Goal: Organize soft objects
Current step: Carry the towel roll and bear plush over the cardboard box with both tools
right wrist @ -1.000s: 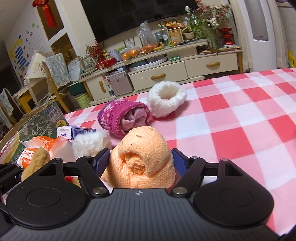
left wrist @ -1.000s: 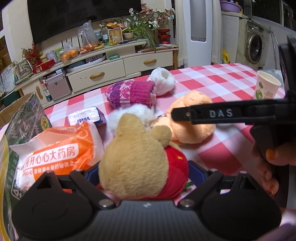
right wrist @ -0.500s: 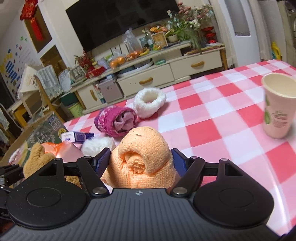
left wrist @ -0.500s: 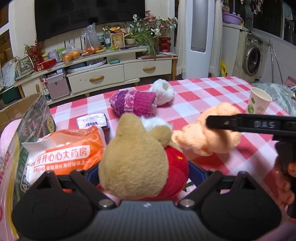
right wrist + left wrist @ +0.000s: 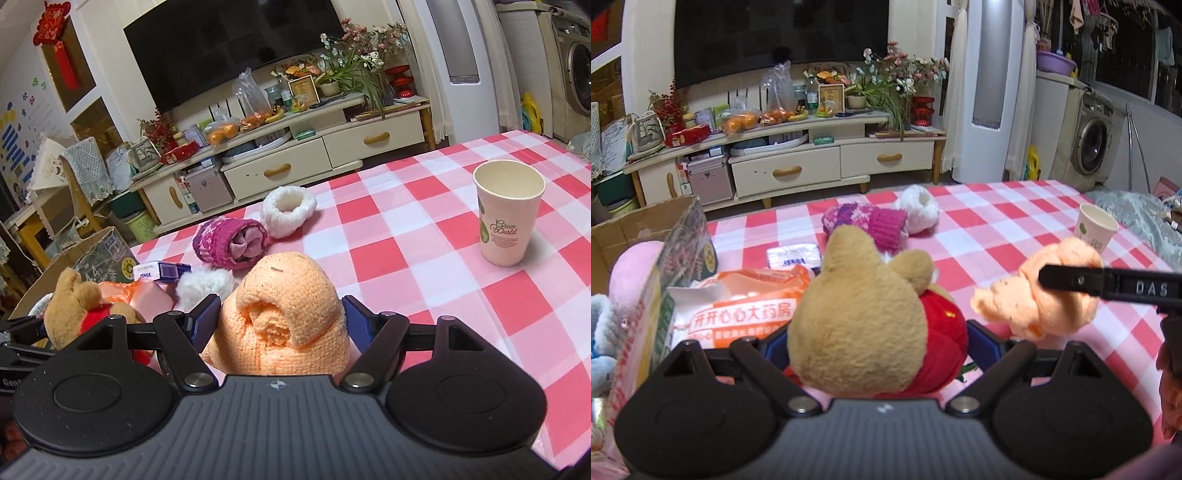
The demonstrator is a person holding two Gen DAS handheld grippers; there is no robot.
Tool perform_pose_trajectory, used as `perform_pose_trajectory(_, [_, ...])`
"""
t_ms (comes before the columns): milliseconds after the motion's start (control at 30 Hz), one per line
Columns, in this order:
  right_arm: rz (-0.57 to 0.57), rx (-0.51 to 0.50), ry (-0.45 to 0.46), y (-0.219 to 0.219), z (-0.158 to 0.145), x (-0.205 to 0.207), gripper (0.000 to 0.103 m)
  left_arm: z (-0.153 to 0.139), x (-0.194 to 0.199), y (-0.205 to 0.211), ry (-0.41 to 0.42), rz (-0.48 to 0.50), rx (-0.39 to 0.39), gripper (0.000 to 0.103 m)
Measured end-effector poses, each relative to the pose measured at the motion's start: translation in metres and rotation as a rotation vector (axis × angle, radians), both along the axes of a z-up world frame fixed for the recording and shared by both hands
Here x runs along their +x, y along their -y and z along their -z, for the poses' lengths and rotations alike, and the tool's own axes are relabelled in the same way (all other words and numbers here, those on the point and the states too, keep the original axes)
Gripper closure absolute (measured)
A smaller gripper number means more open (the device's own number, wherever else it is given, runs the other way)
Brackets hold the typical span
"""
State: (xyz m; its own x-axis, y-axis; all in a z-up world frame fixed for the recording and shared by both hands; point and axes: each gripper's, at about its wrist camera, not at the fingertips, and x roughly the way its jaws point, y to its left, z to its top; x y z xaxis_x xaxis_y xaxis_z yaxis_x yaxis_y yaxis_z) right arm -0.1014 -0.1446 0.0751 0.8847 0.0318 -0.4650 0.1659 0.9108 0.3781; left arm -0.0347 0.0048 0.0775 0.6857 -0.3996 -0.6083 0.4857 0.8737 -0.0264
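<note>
A tan plush bear in a red shirt [image 5: 857, 325] fills my left gripper [image 5: 879, 343], whose blue pads press its sides; it hangs above the checked tablecloth [image 5: 997, 229]. My right gripper [image 5: 280, 321] is shut on a rolled orange knit piece [image 5: 288, 295], also held off the table. In the left wrist view the orange knit [image 5: 1034, 302] hangs to the right of the bear under the right gripper's black finger [image 5: 1108, 286]. On the table beyond lie a purple knit hat [image 5: 229, 243], a white fluffy cuff [image 5: 290, 208] and a white fluffy ball [image 5: 205, 282].
A paper cup [image 5: 506, 218] stands on the table at the right. An orange pharmacy bag [image 5: 738, 306] and a tissue pack [image 5: 792, 254] lie at the left. A cardboard box [image 5: 646, 225] with a pink plush [image 5: 631, 269] sits beyond the table's left edge.
Both grippers have risen with their loads. The orange knit has left the table and moved right, away from the bear. The paper cup has come into the right wrist view.
</note>
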Motion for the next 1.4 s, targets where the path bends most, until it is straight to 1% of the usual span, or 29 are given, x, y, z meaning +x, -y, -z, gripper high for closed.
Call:
perform_pose_trajectory(333, [-0.022, -0.015, -0.001, -0.016, -0.01, 0.004, 0.014, -0.023, 0.001, -0.028, 0.041, -0.047, -0.079, 0.011])
perform_pose_trajectory(700, [-0.125, -0.073, 0.069, -0.055, -0.039, 0.024, 0.014, -0.047, 0.006, -0.074, 0.096, -0.153, -0.164, 0.011])
perform_pose_trajectory(867, [-0.185, -0.099, 0.095, -0.073, -0.05, 0.043, 0.014, -0.056, 0.011, -0.102, 0.118, -0.229, -0.192, 0.011])
perform_pose_trajectory(1033, [-0.257, -0.121, 0.122, -0.094, -0.061, 0.06, 0.014, -0.064, 0.018, -0.134, 0.14, -0.332, -0.215, 0.011])
perform_pose_trajectory(1133, [-0.314, -0.135, 0.139, -0.111, -0.068, 0.071, 0.014, -0.066, 0.026, -0.152, 0.137, -0.392, -0.231, 0.011])
perform_pose_trajectory(1400, [-0.467, -0.196, 0.162, -0.157, -0.075, 0.104, 0.014, -0.066, 0.037, -0.195, 0.153, -0.531, -0.222, 0.011])
